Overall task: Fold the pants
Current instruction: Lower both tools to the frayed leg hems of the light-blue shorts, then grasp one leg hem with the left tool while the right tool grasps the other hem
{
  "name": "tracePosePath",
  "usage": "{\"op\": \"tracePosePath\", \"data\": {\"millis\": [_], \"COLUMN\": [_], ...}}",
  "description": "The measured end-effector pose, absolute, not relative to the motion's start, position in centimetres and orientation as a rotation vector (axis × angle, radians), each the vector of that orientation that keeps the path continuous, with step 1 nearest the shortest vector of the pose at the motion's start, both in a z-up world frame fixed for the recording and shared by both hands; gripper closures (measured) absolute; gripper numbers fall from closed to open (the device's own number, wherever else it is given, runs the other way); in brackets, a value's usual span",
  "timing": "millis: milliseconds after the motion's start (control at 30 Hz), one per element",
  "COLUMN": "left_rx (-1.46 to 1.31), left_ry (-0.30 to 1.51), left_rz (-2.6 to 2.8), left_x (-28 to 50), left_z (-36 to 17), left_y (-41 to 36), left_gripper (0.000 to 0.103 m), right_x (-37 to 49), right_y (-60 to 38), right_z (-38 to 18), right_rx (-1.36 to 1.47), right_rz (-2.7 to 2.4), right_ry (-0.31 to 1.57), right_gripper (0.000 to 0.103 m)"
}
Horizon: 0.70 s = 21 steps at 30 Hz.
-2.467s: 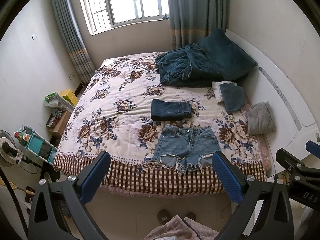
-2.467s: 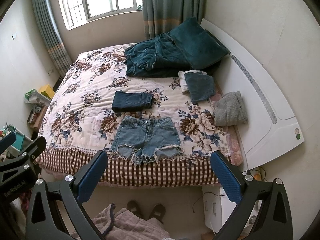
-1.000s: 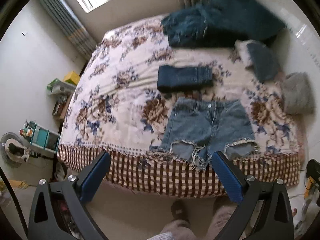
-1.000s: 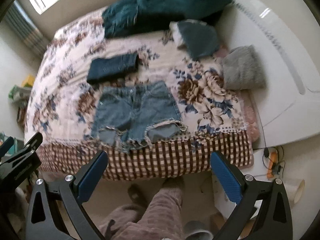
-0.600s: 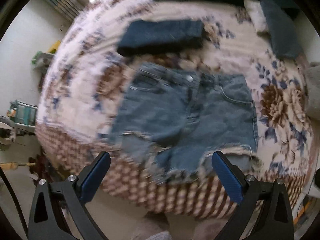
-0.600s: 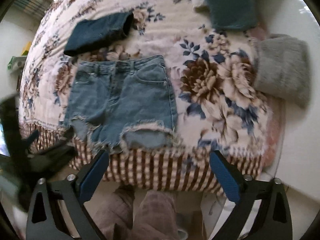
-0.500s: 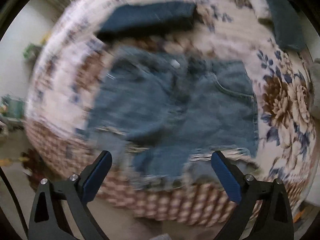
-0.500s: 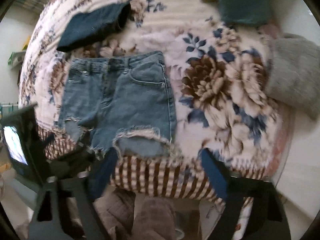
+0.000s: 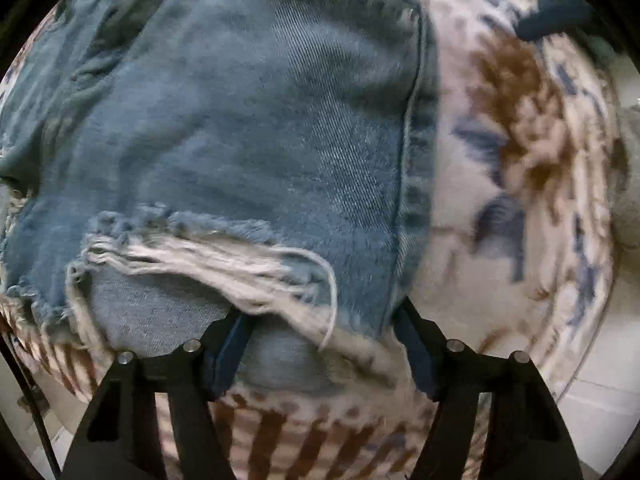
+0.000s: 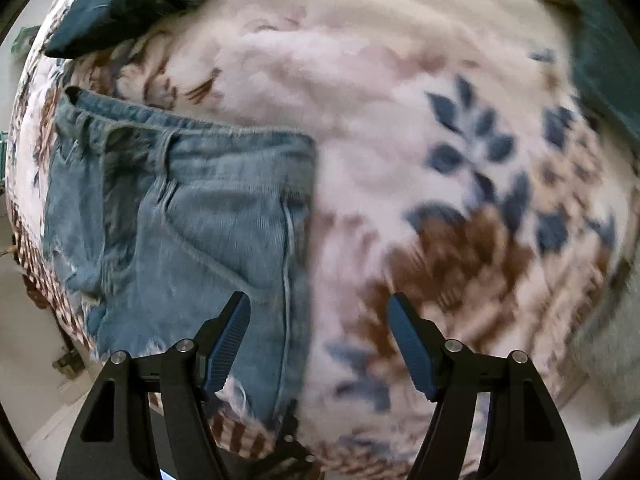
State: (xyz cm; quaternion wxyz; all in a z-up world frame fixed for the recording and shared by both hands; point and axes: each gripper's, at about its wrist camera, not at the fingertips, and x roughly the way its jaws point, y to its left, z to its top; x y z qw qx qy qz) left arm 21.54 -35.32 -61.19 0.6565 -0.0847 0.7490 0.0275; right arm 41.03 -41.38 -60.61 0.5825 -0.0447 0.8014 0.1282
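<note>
Light blue frayed denim shorts [image 9: 248,128] lie flat on the floral bedspread [image 9: 520,168]. My left gripper [image 9: 324,336] is open, its fingers straddling the frayed hem of the shorts' right leg, close to the cloth. In the right wrist view the shorts [image 10: 192,216] fill the left half, waistband at the top. My right gripper [image 10: 320,320] is open and hovers over the shorts' right side seam, the left finger over denim and the right finger over the bedspread [image 10: 440,160].
Folded dark blue jeans [image 10: 120,4] lie beyond the shorts. A grey folded cloth [image 10: 608,352] sits at the right edge. The bed's checkered border [image 9: 280,440] hangs below the shorts' hem, with floor beyond.
Both grippers dropped from high above the bed down close to the shorts. Both jaws have narrowed from wide open to partly open.
</note>
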Motion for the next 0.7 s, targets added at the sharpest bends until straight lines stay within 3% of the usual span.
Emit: {"op": "tracePosePath", "data": {"millis": [67, 133, 167, 200, 233, 367, 700], "left_rx": [-0.199, -0.216, -0.224, -0.237, -0.25, -0.261, -0.283], "left_ry": [1.677, 1.653, 1.641, 1.629, 1.622, 1.599, 1.487], "left_rz": [0.076, 0.084, 0.084, 0.08, 0.076, 0.088, 0.12], "left_x": [21.7, 21.7, 21.7, 21.6, 21.6, 21.4, 20.9], "left_z": [-61.4, -60.8, -60.6, -60.2, -59.9, -58.3, -47.3], "left_y": [-35.3, -34.7, -34.3, -33.7, -33.4, -31.8, -27.9], "left_gripper": [0.045, 0.069, 0.076, 0.089, 0.098, 0.099, 0.099], "right_x": [41.8, 42.5, 42.7, 42.8, 42.8, 42.3, 42.6], "right_y": [-41.0, -40.6, -40.6, -40.5, -40.3, -40.0, -39.1], "right_z": [-62.0, -63.5, -64.0, -64.2, -64.2, -62.9, -55.6], "right_rx": [-0.069, -0.023, -0.001, 0.026, 0.044, 0.009, 0.012], "right_rz": [0.324, 0.344, 0.351, 0.366, 0.379, 0.38, 0.397], "right_ry": [1.884, 1.908, 1.911, 1.9, 1.888, 1.846, 1.761], "right_gripper": [0.03, 0.03, 0.042, 0.072, 0.08, 0.09, 0.093]}}
